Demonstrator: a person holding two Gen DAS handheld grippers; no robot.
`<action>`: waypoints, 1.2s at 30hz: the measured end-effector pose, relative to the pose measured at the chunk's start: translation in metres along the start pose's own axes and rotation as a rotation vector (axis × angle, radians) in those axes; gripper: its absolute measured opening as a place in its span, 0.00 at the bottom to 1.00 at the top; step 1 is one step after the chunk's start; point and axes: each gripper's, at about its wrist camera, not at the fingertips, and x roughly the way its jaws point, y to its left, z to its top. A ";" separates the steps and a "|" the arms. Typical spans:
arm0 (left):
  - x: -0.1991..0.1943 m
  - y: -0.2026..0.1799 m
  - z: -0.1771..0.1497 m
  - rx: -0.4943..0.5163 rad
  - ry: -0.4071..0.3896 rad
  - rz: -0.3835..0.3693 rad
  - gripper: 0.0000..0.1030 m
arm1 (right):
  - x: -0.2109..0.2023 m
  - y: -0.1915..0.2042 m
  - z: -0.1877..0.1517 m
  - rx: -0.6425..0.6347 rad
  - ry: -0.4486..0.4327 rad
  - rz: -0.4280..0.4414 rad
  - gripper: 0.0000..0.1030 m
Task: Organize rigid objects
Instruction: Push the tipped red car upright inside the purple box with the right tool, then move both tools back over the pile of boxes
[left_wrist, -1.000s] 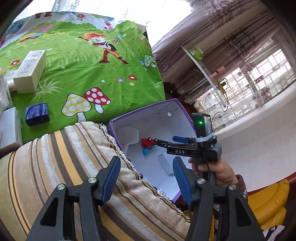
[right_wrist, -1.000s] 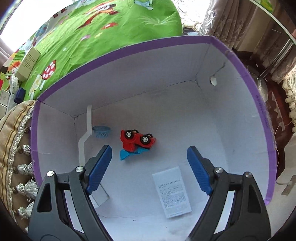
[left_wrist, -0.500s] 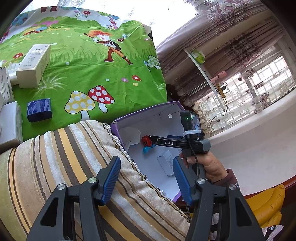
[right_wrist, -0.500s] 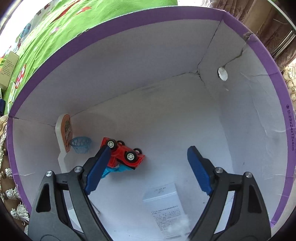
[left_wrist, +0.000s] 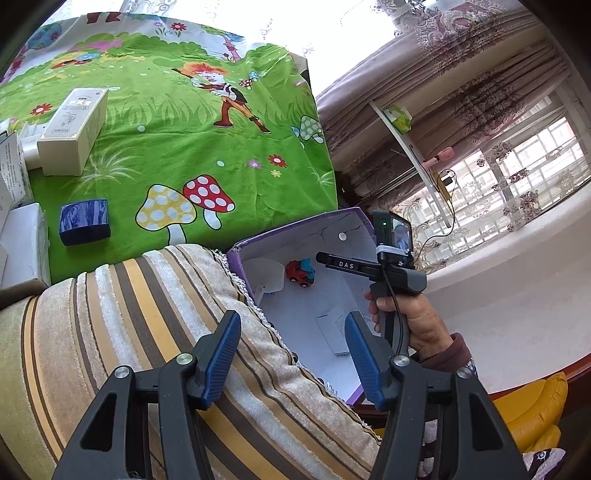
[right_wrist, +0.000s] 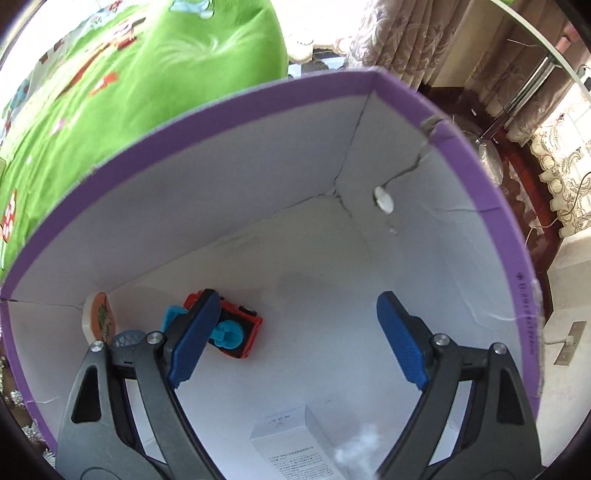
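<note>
A purple box (right_wrist: 258, 96) with white walls stands open beside the bed, and my right gripper (right_wrist: 295, 306) hangs inside it, pointing steeply down. Its jaws are open with only bare box floor between them. A red toy car (right_wrist: 240, 325) with a blue part on top lies on the box floor, partly behind the left finger (right_wrist: 192, 339). In the left wrist view the car (left_wrist: 299, 273) lies under the right tool, held by a hand (left_wrist: 413, 321). My left gripper (left_wrist: 291, 332) hovers open and empty over a striped cushion (left_wrist: 129, 332).
Also in the box are a toy hoop with a white backboard (right_wrist: 99, 317) and a small white carton (right_wrist: 295, 446). On the green cartoon sheet (left_wrist: 184, 147) lie a white carton (left_wrist: 74, 131), a blue box (left_wrist: 85, 221) and white boxes (left_wrist: 22, 251). Curtains and a window are to the right.
My right gripper has moved across the box, so the car now sits behind its left finger. The car has turned over: wheels up before, blue part up now. The left gripper stayed put.
</note>
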 end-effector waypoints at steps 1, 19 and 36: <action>-0.001 0.000 0.001 0.002 -0.004 0.001 0.58 | -0.006 -0.001 -0.001 -0.001 -0.010 0.002 0.86; -0.106 0.076 0.019 -0.080 -0.265 0.152 0.58 | -0.121 0.094 0.012 -0.141 -0.214 0.163 0.86; -0.118 0.134 0.046 0.058 -0.254 0.458 0.61 | -0.158 0.257 0.020 -0.320 -0.254 0.381 0.86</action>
